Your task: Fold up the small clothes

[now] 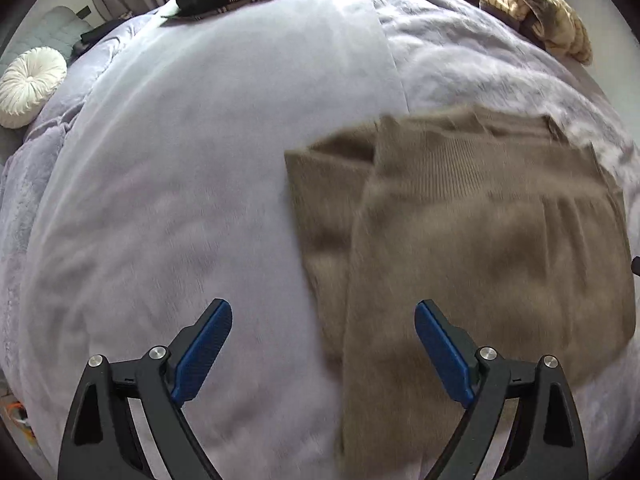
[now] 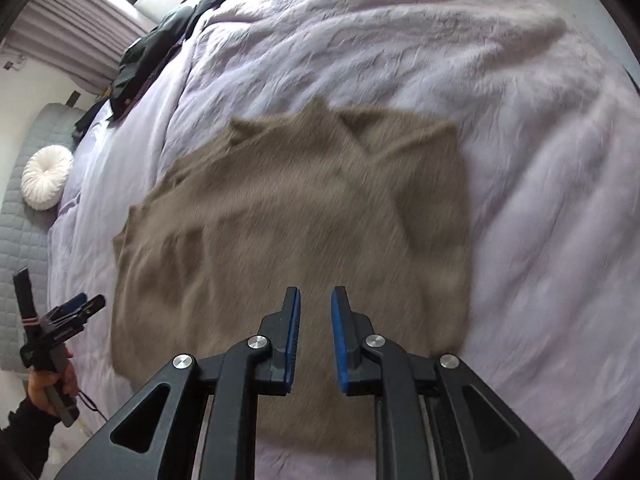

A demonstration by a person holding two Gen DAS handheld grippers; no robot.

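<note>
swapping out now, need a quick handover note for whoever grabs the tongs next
Left tongs: open wide, empty, above the bed's lilac cover, just left of the brown sweater.
Right tongs: slightly open, holding nothing, over the sweater's near edge.
Sweater: lying on the cover, one sleeve side already folded in over the body; frames are blurred, so further folds are hard to judge.
Left to do: probably fold the other side, then fold in half. More clothes are piled at the far edge.

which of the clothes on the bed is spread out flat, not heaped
The brown sweater, lying flat on the lilac bedcover below the right claw. The dark clothes and the striped tan pile are bunched at the far edge.
</note>
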